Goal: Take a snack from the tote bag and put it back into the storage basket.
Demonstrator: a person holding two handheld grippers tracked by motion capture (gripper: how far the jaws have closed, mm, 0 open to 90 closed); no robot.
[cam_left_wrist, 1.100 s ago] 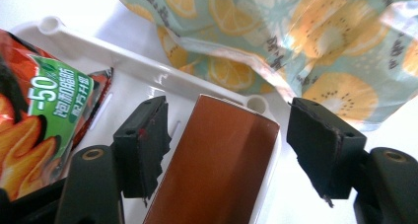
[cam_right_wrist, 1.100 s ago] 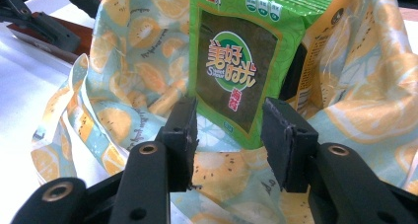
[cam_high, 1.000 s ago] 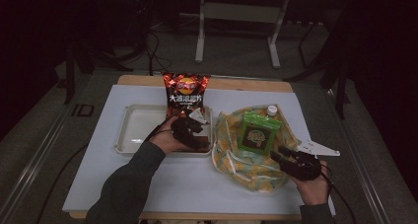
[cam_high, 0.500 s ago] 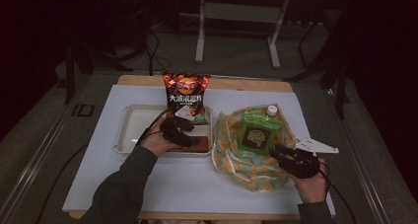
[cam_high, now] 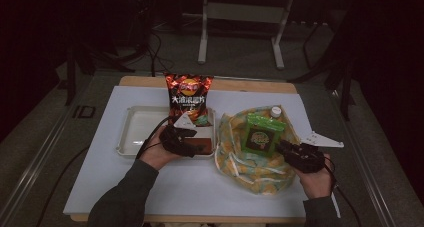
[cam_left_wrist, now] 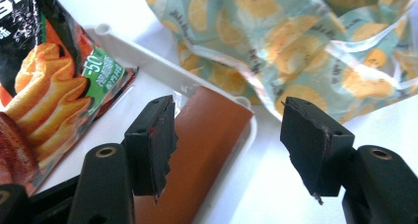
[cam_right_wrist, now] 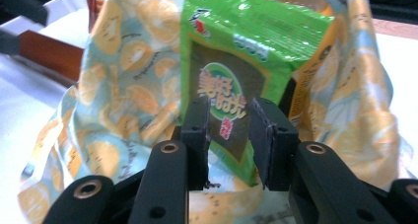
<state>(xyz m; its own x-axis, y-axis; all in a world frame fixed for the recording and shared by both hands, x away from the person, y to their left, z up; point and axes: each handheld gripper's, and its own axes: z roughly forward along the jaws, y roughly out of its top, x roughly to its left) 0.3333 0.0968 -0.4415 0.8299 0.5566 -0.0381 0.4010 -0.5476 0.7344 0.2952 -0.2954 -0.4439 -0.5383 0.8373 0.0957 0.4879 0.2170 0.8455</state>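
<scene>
Right gripper had just been closing, jaws either side of the green packet's lower edge; grip not confirmed. Packet stood in the orange-print bag, just right of the white tray. Left gripper gaped open, empty, over the tray's brown block, beside the chip bag.

Left hand-held gripper jaws wide apart; right hand-held gripper jaws (just closing) seemingly narrow, forearms low.
</scene>
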